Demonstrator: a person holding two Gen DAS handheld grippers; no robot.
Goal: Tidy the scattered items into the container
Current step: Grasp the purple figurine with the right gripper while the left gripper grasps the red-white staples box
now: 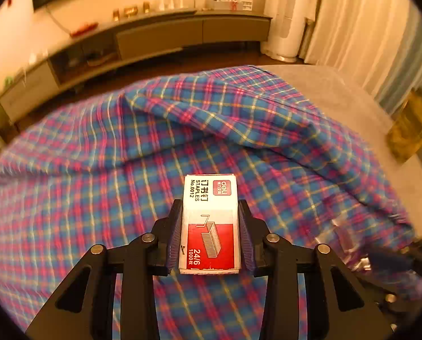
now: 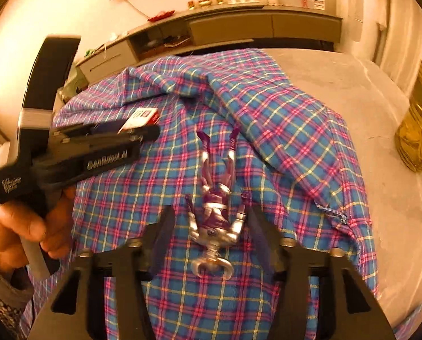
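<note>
My left gripper (image 1: 210, 228) is shut on a white and red staples box (image 1: 210, 221), held above the blue and pink plaid cloth (image 1: 97, 170). The right wrist view shows that gripper (image 2: 143, 133) from the side at the left, with the box (image 2: 143, 117) in it. My right gripper (image 2: 209, 226) is open over the cloth (image 2: 267, 130). Its fingers stand either side of a purple and silver toy figure (image 2: 215, 209) lying on the cloth. A gold container (image 2: 420, 130) stands at the far right, also seen in the left wrist view (image 1: 412, 130).
The cloth covers part of a grey table (image 2: 352, 85) and has a raised fold across its far side. A long low cabinet (image 1: 182, 34) runs along the wall behind. White curtains (image 1: 366, 28) hang at the right. The right gripper shows blurred at the left wrist view's lower right (image 1: 392, 257).
</note>
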